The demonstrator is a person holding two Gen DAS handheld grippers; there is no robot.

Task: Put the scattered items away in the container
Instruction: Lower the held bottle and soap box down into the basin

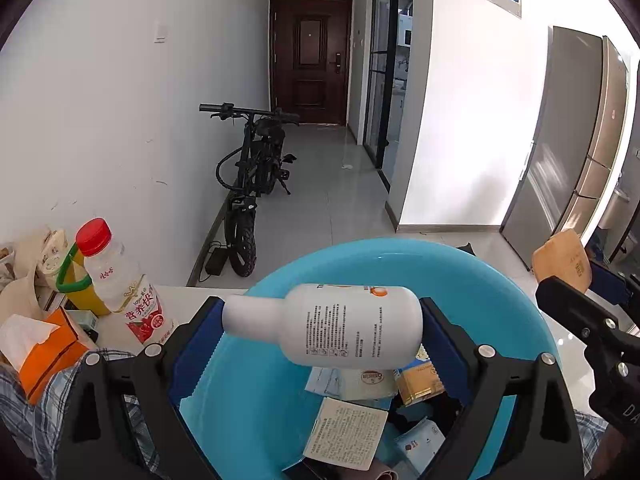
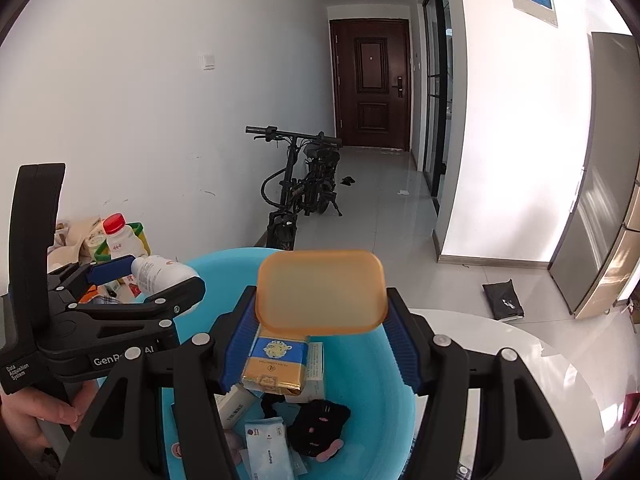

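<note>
Two grippers are raised over the blue basin (image 1: 500, 280), each carrying one item for deposit. The left gripper (image 1: 320, 320) has its jaws clenched end to end on a white bottle (image 1: 332, 324), held lying crosswise above the basin interior so that a release would likely drop it inside. The right gripper (image 2: 320, 320) has its jaws clamped on the two side edges of an amber soap-like block (image 2: 322, 292), likewise suspended over the basin (material cannot be confirmed). Already in the basin: a yellow-and-blue packet (image 2: 276, 364), a black sock (image 2: 318, 424) and tissue packs. Both tools point forward and slightly downward, side by side. A red-capped drink bottle (image 1: 116, 276) and an orange tissue box (image 1: 44, 352) stand on the surface beside the basin.
</note>
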